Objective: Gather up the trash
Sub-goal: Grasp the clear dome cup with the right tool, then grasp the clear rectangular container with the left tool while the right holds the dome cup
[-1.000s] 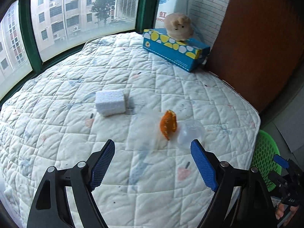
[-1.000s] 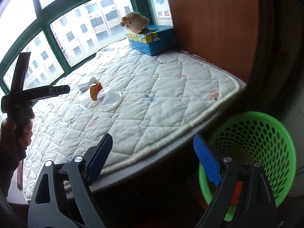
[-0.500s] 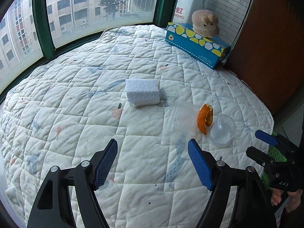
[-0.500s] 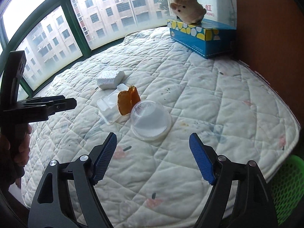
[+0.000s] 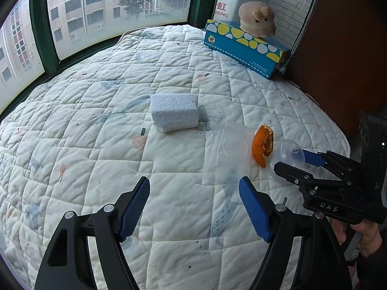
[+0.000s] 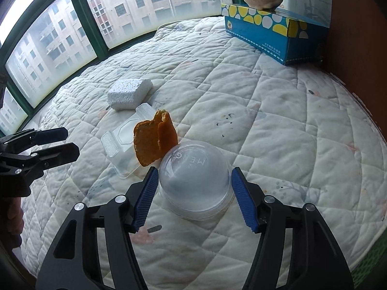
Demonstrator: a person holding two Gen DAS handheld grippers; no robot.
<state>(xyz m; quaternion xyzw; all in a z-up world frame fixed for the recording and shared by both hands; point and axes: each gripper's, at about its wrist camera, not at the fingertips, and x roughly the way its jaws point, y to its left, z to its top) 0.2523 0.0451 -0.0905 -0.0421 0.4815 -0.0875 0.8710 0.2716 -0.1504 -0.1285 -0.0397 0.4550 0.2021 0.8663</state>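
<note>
On a quilted white mattress [image 5: 96, 145] lie a white foam block [image 5: 173, 116], a flat clear plastic tray [image 5: 229, 154], an orange peel [image 5: 262, 145] and a clear plastic dome lid [image 6: 194, 181]. My right gripper [image 6: 193, 195] is open with its blue pads on either side of the dome lid, not closed on it; it also shows in the left wrist view [image 5: 297, 164]. My left gripper [image 5: 193, 207] is open and empty, just short of the tray; it also shows in the right wrist view [image 6: 55, 142].
A blue tissue box [image 5: 244, 48] with a plush toy [image 5: 257, 19] on top stands at the far right corner by a brown panel [image 5: 343, 48]. Windows [image 5: 108, 7] run along the far side. A green basket edge [image 6: 372, 253] shows at the lower right.
My right gripper moved forward from the basket over the mattress until its pads flank the dome lid. My left gripper shifted closer to the tray.
</note>
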